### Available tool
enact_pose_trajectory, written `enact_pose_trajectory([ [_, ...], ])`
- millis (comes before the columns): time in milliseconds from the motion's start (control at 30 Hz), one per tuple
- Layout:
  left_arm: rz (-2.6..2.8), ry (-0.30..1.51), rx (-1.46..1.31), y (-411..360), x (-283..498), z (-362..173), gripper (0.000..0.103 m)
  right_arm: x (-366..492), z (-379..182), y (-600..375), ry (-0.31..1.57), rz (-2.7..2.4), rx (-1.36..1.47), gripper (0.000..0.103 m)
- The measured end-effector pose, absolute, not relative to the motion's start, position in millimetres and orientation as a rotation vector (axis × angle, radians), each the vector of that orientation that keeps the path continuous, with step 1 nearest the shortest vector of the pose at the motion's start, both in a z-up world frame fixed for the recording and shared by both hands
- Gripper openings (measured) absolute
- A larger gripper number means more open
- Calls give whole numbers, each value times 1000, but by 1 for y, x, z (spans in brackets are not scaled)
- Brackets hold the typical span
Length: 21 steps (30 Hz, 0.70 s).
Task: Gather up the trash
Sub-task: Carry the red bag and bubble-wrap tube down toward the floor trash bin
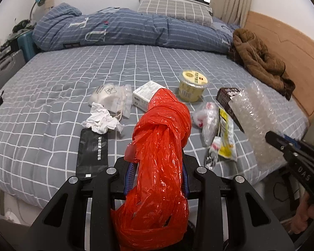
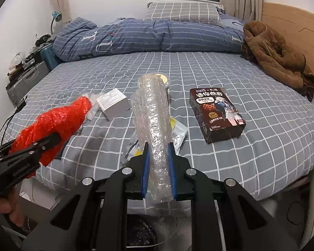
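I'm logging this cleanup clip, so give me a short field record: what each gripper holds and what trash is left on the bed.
left gripper: shut on red plastic bag
right gripper: shut on bubble wrap
bed: grey checked sheet
left on bed: crumpled tissue, black pouch, white box, yellow tub, brown snack box, yellow wrapper
below right gripper: dark-lined bin, partly hidden

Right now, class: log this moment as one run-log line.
left gripper: shut on red plastic bag | right gripper: shut on bubble wrap | bed: litter remains
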<state>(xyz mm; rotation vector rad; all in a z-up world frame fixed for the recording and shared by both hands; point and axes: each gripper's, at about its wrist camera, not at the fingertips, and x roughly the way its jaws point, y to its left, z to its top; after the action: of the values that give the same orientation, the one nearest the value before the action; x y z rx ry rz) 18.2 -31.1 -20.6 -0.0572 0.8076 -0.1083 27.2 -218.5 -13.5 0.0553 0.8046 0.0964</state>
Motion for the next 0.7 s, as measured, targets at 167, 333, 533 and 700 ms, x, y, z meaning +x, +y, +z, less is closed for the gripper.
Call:
enact_pose_trajectory([
  [167, -99, 802, -60, -27, 8, -12, 34, 13, 0, -213, 784, 103, 43, 16],
  [333, -89, 795, -70, -20, -6, 0, 34, 3, 9, -207, 788, 111, 35, 16],
  [533, -71, 785, -75, -11, -27, 9, 34, -12, 20, -205, 781, 113, 43, 16],
  [700, -64, 786, -91, -7, -49, 11, 34, -26, 29, -200, 781, 115, 39, 16],
])
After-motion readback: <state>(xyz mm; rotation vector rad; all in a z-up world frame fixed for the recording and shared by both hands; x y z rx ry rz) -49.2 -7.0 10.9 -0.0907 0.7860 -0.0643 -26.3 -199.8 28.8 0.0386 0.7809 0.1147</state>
